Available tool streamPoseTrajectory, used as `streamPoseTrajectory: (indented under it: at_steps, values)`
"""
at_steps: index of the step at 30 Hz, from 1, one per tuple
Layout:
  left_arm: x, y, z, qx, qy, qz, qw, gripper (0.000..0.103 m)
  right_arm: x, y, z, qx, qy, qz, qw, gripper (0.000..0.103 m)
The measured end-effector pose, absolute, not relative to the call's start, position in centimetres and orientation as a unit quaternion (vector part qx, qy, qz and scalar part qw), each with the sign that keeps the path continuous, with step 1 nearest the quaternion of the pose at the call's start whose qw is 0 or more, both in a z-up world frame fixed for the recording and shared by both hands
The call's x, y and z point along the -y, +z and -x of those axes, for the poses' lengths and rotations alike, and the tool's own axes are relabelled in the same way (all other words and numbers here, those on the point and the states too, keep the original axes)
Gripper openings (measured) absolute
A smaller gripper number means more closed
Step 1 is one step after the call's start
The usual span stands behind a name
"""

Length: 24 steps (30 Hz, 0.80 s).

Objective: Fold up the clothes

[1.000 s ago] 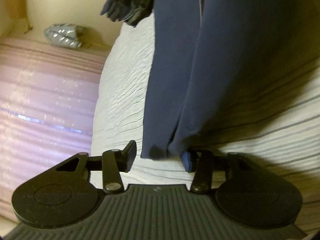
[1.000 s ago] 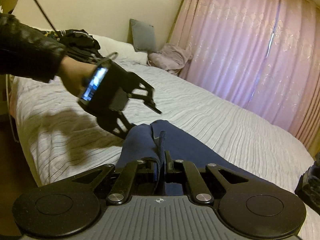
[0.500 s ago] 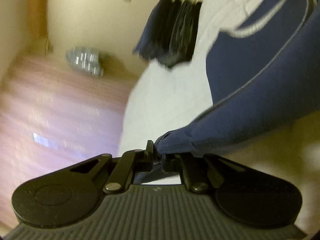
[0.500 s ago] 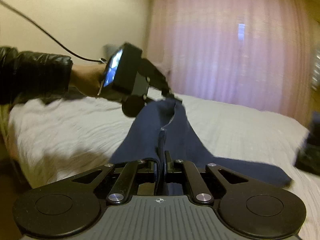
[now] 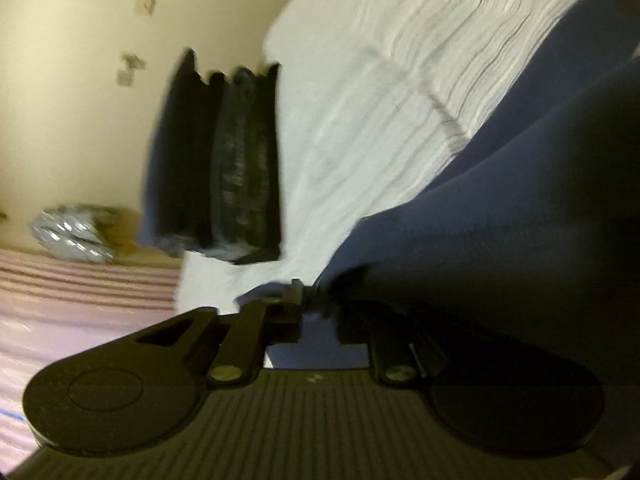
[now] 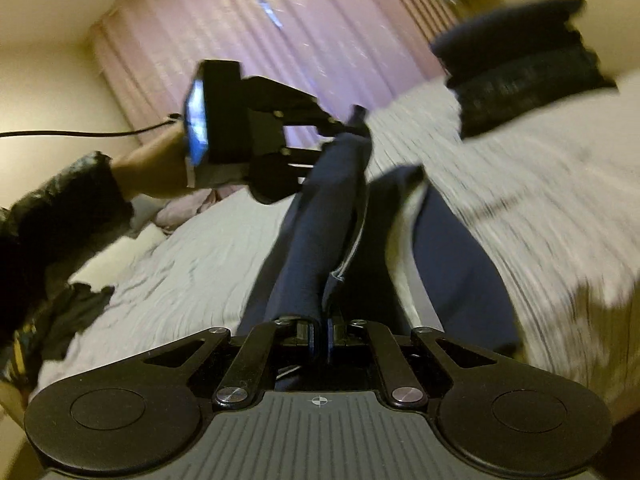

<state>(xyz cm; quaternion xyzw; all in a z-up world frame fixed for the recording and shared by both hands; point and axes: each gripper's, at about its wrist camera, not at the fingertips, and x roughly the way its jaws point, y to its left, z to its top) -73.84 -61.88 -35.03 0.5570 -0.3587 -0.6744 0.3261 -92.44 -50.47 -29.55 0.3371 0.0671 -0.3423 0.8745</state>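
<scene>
On the white bed (image 6: 520, 200), navy trousers (image 6: 304, 232) hang limp (soft, light): right gripper (image 6: 319, 338) jaws clamped on them, left gripper (image 5: 320, 312) jaws just reopened slightly, cloth between; grip hems.

1. Left wrist view: low, close over the white bed (image 5: 360, 120), rolled sideways, facing the stack of dark folded clothes (image 5: 216, 160) and wall
2. Right wrist view: tilted, facing the pink curtain (image 6: 320, 40)
3. Both views share bed, stack (image 6: 520, 68) and navy garment (image 6: 312, 240)
</scene>
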Motion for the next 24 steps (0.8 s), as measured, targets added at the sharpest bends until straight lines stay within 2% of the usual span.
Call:
streamPoseTrajectory:
  at_steps: [3, 8, 13, 19, 24]
  values:
    - [62.1, -34.6, 73.1, 0.323, -0.689, -0.543, 0.355, 0.033, 51.0, -29.4, 93.4, -0.056, -0.337, -0.356, 0.87, 0.004]
    - [61.3, -31.3, 69.7, 0.268, -0.7, -0.51, 0.421, 0.037, 51.7, -29.8, 94.5, -0.028, -0.322, -0.401, 0.857, 0.004]
    - [58.4, -29.2, 65.6, 0.21, -0.708, -0.482, 0.471, 0.038, 51.8, -30.4, 96.7, 0.027, -0.322, -0.455, 0.83, 0.004]
    - [54.0, -31.1, 63.8, 0.178, -0.714, -0.491, 0.466, 0.038, 51.5, -32.9, 99.2, 0.072, -0.334, -0.529, 0.777, 0.004]
    - [51.2, -32.4, 63.8, 0.157, -0.728, -0.479, 0.465, 0.036, 50.6, -33.2, 100.2, 0.078, -0.358, -0.539, 0.759, 0.004]
